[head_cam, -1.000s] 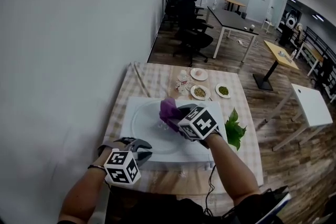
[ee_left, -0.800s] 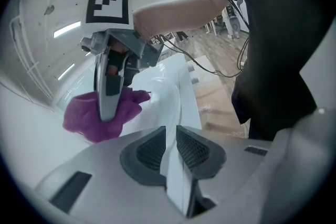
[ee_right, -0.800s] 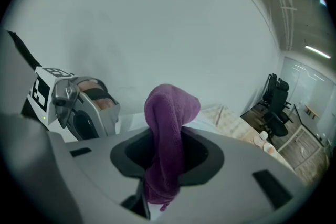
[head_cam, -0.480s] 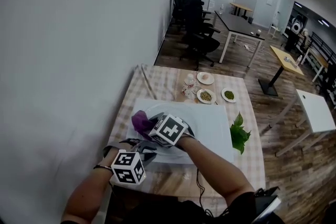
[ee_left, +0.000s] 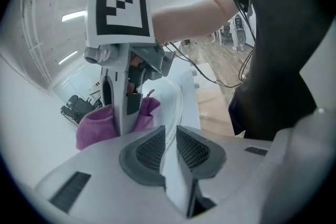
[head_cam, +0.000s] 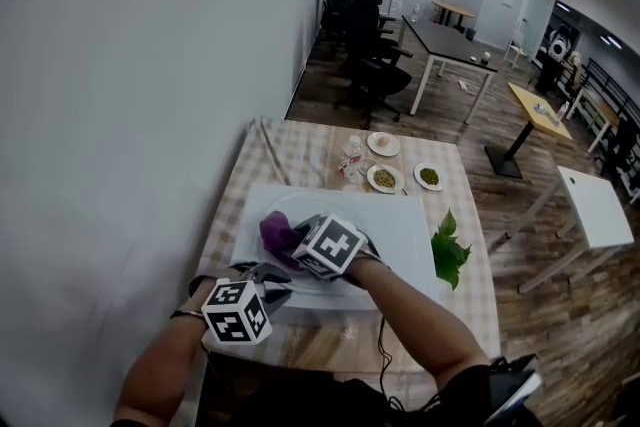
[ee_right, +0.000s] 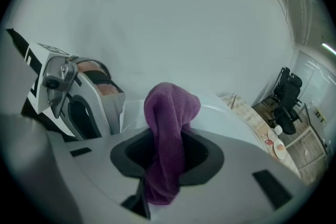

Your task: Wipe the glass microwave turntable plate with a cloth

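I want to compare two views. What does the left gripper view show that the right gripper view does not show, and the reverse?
Only the left gripper view: the left gripper shut on the rim of the glass plate, the person's right forearm and dark torso. Only the right gripper view: the inside of the right gripper, its jaws shut on the purple cloth, and small dishes far behind. Both share the cloth, the plate and the black chairs.

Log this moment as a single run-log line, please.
phase: wiping | left gripper: shut on glass plate, near rim | right gripper: shut on purple cloth, over plate's left part
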The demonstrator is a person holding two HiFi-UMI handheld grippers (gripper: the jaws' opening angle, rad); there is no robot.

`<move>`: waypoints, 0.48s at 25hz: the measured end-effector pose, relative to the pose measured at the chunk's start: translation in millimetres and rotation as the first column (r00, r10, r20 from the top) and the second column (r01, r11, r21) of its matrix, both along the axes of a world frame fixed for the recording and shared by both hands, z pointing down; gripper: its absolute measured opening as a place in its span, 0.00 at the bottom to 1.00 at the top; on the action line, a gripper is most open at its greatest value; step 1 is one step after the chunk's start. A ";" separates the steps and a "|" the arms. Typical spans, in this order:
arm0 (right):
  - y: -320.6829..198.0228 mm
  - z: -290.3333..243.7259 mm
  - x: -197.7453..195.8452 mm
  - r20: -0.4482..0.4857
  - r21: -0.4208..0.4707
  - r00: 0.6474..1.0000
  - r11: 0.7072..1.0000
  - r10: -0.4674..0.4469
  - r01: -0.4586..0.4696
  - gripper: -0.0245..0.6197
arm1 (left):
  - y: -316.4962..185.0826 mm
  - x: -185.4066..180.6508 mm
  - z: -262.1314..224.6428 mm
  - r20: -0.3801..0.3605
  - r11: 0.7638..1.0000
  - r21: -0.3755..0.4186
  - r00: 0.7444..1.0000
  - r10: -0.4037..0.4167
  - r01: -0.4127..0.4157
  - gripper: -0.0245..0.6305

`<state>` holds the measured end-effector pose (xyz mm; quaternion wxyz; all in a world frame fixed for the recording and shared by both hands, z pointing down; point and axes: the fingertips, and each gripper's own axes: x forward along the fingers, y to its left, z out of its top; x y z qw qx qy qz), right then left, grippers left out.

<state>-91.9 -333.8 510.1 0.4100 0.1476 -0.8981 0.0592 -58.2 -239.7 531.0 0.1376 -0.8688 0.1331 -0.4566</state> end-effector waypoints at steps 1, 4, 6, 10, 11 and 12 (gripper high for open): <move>-0.5 -1.0 5.4 0.000 0.000 1.000 1.000 0.010 -0.010 0.23 | 0.2 0.3 -0.2 0.000 1.000 -0.001 1.000 -0.001 0.001 0.15; -1.7 -5.3 22.4 -0.008 0.001 0.999 0.999 0.035 -0.035 0.23 | 0.7 -0.2 -3.1 0.002 1.000 -0.010 1.000 -0.001 0.001 0.15; -1.6 -4.9 35.2 -0.021 -0.002 0.998 0.999 0.054 -0.054 0.23 | 0.8 -0.7 -4.0 0.006 1.000 -0.016 1.000 -0.001 0.001 0.15; -3.4 -1.5 59.7 -0.018 -0.004 0.995 0.995 0.095 -0.095 0.23 | 0.1 0.5 0.0 0.009 1.000 -0.031 1.000 0.000 0.000 0.15; -3.9 -1.9 65.2 -0.017 -0.003 0.994 0.995 0.103 -0.104 0.23 | 0.0 0.4 -0.1 0.006 0.999 -0.035 1.000 -0.001 0.002 0.15; -4.7 -2.9 70.8 -0.018 0.000 0.994 0.994 0.111 -0.111 0.23 | -0.3 0.3 -0.9 0.003 0.999 -0.037 1.000 -0.003 0.003 0.15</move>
